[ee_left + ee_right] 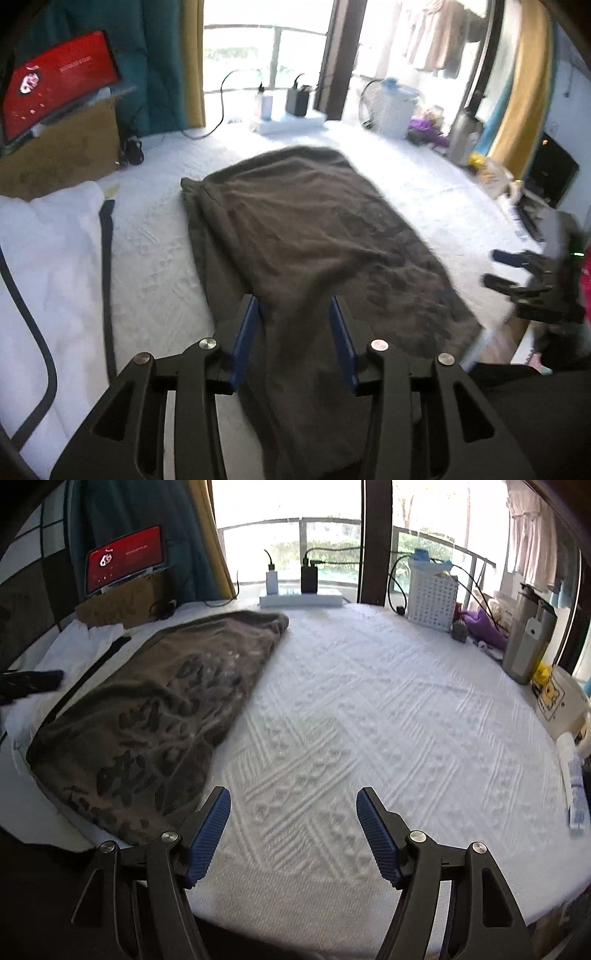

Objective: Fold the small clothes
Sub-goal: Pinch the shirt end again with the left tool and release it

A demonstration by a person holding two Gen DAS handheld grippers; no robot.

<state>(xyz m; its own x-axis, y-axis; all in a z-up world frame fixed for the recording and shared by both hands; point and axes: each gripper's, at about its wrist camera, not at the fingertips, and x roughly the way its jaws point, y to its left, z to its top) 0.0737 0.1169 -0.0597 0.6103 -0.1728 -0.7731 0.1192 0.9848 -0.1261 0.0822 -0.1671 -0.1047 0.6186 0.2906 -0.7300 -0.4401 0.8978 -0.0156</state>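
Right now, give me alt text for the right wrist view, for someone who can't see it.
The open right gripper hovers over a white textured bedspread, holding nothing. A brown patterned garment lies flat to its left. Along the far edge by the window stand a white basket and a red-lit screen.

The white textured bedspread (369, 709) lies bare across its middle and right, wide enough for a gripper to pass. The brown patterned cloth (147, 716) fills the left part. Along the far edge stand a white perforated basket (432, 598), a steel flask (528, 642) and two chargers on a white power strip (301, 600). A black strap (107, 280) runs beside the cloth's left edge.
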